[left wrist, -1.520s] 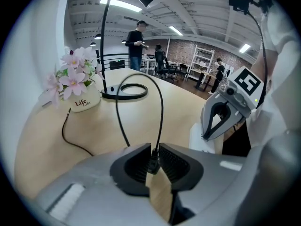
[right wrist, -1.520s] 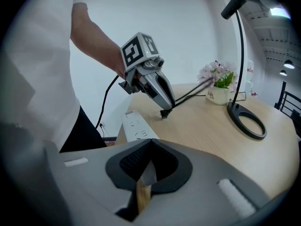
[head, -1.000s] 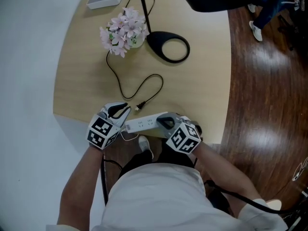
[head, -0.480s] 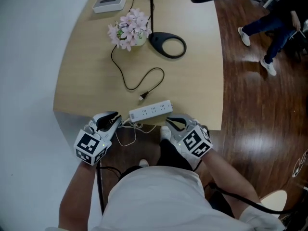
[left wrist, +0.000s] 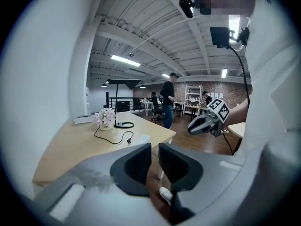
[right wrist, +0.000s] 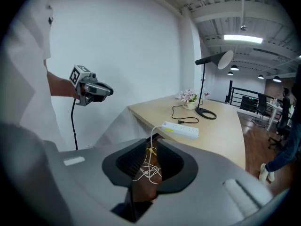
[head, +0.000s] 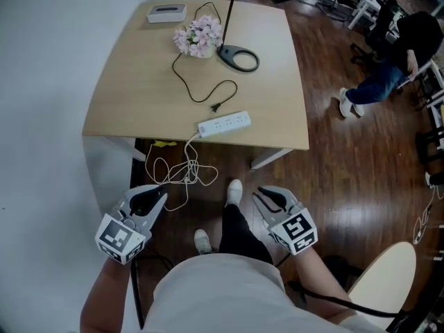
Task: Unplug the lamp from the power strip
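The power strip lies near the front edge of the pale wooden surface. The lamp's plug is out of its sockets and rests just behind the strip, close to it but not touching. From the plug the black cable loops away from the strip toward the lamp, whose ring-shaped base stands farther back. A pot of pink flowers sits to the left of that base, and a white box lies beyond both. The strip's own white cord drops from its left end over the edge and hangs in a loose tangle below.

Both grippers are held well in front of the strip, off the surface and above the wooden floor. The left gripper has its jaws a narrow slit apart with nothing between them. The right gripper has its jaws opening, and they too are empty.
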The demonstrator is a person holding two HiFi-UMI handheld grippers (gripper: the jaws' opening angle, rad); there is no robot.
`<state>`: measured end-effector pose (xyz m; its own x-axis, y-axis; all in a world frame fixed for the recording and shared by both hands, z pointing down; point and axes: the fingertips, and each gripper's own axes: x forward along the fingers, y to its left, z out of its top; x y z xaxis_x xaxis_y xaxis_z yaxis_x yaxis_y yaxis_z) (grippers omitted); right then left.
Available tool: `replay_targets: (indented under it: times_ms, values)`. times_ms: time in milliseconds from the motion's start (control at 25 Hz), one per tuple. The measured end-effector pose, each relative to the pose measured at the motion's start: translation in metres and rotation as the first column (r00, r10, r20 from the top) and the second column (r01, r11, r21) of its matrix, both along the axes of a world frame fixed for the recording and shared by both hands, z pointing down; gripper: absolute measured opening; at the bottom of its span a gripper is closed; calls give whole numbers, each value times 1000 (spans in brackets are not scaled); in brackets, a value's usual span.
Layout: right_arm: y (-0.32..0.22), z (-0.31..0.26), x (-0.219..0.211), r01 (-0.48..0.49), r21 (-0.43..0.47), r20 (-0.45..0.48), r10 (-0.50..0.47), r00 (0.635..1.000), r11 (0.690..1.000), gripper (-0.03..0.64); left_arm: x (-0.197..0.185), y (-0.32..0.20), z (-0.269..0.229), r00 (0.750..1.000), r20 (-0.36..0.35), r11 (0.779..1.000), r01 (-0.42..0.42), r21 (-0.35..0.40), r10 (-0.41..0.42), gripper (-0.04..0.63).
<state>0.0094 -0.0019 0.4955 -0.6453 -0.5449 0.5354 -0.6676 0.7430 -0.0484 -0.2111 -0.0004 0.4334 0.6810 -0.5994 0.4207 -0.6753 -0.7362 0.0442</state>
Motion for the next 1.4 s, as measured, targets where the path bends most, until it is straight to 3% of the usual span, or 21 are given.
replay_targets:
  times_ms: [160,400,840,1160,1400]
  values:
    - [71,-24,-1,-23,-14,34,23,999,1000,80,-12,67,-13,1000,-22,1000,12,5,-11,55]
    - [132,-60,20,-48,64,61,44,997,997,105,-9,143,-27,998,-48,997,46,57,-43,55]
    - [305,-85,84,-9,90,128,-2,992,996,126,70,311,-52,996,-50,995,72,69,-69,55]
    - [367,-110,114,-90,106,154,73,985,990,149,106,352,-55,998,-53,997,-17,79,21,55]
    - [385,-125,110,-70,133,174,46,984,989,155,122,366,-75,996,-72,990,-52,131,62,55]
